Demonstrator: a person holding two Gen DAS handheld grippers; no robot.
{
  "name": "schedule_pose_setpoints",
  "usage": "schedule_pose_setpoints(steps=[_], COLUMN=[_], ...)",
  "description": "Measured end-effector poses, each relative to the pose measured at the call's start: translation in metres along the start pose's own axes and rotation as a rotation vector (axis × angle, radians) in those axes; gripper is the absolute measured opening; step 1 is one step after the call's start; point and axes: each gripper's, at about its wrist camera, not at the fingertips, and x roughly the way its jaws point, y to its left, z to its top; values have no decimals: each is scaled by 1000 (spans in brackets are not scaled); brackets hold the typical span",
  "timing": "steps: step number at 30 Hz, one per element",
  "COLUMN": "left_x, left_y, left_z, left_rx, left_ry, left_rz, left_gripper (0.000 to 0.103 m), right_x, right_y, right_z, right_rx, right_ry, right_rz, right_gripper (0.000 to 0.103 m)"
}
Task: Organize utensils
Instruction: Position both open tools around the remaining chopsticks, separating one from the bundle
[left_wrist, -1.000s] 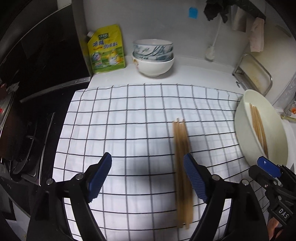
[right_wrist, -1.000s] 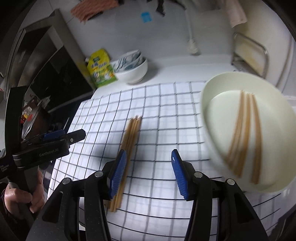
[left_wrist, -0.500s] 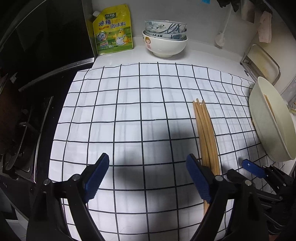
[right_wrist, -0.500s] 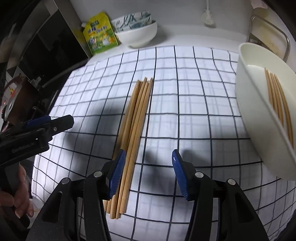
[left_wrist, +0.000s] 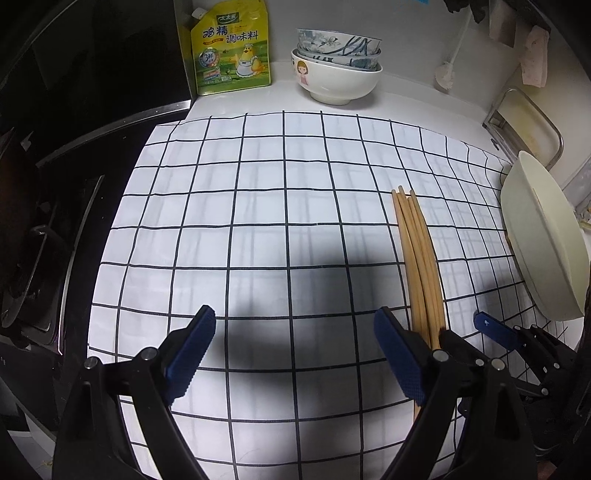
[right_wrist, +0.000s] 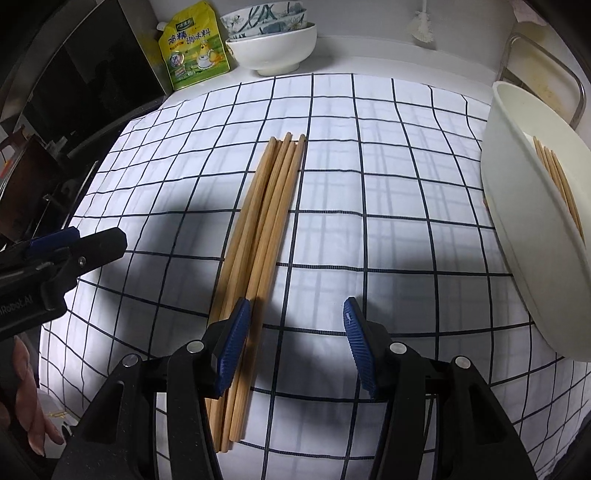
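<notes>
Chopsticks (right_wrist: 264, 236) lie in a bunch on the checked cloth (left_wrist: 258, 221) — just outside the left tongs (left_wrist: 295, 350), which have just spread wide, empty. Right tongs (right_wrist: 295, 339) spread too, one pad over the bunch, nothing pinched.

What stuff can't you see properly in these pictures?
- Chopsticks on the cloth: near ends hidden behind the right gripper in the right view; the exact count is unclear.
- Chopsticks in the basin: lower ends hidden by the basin wall in the right view; not visible in the left view.
- Rack: cut off behind the basin in both views.
- Left gripper: nothing between its fingers.
</notes>
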Motion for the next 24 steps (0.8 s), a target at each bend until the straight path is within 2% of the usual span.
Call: schedule_pose_setpoints(steps=[11, 18, 24], left_x=[-1, 6, 9], left_y=[-6, -14, -21], left_z=[0, -3, -5], left_rx=[22, 22, 46], left_ry=[-13, 10, 12], left_rz=[26, -19, 2], left_gripper=[86, 87, 87], right_x=[-2, -6, -17], right_y=[-4, -23, -29], right_z=[-1, -5, -4], right_rx=[-26, 17, 40], right_ry=[-3, -3, -35], right_rz=[-56, -87, -42], right_gripper=[55, 55, 55])
